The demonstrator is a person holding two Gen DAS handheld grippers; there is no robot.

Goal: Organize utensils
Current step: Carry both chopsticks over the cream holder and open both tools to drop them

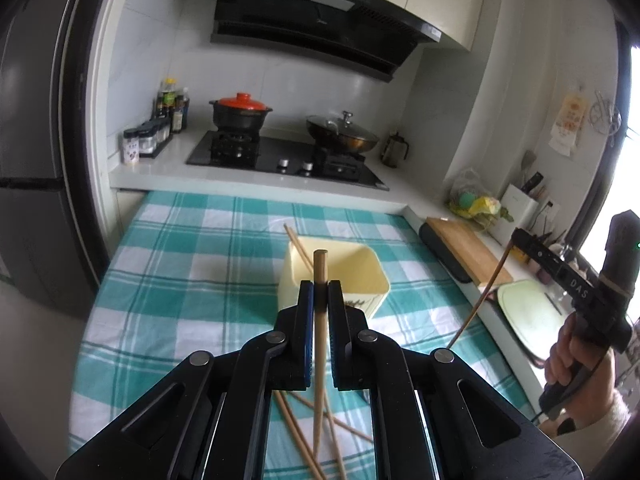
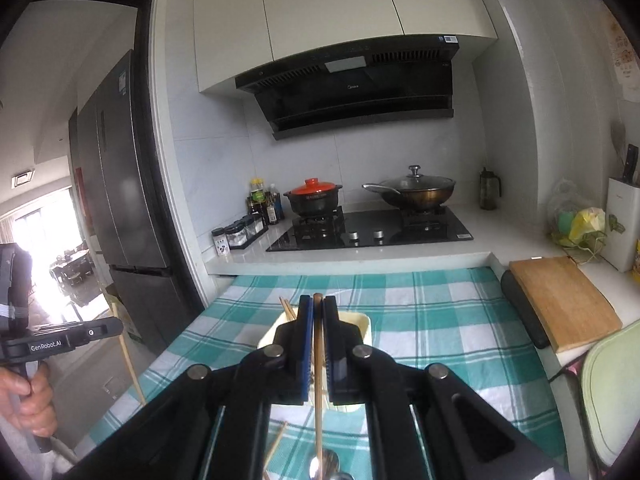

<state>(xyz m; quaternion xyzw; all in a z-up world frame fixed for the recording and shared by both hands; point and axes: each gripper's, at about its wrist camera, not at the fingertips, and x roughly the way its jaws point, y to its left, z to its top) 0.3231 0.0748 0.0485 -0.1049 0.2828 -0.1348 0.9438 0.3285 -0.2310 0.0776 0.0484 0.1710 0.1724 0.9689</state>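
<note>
A cream square utensil holder (image 1: 356,276) stands on the teal checked cloth, with chopsticks (image 1: 298,246) leaning in its left corner. My left gripper (image 1: 320,284) is shut on a light wooden chopstick (image 1: 319,280), held upright just in front of the holder. Several loose chopsticks (image 1: 332,428) lie on the cloth below it. My right gripper (image 2: 318,300) is shut on a darker brown chopstick (image 2: 318,344) above the holder (image 2: 360,322); it also shows at the right of the left wrist view (image 1: 516,236). A metal spoon (image 2: 326,466) lies below.
A checked cloth (image 1: 192,272) covers the table. Behind it is a counter with a gas hob (image 1: 280,156), a red-lidded pot (image 1: 240,114) and a wok (image 1: 342,134). A wooden cutting board (image 2: 564,300) and a green tray (image 2: 608,392) lie at right. A fridge (image 2: 120,184) stands left.
</note>
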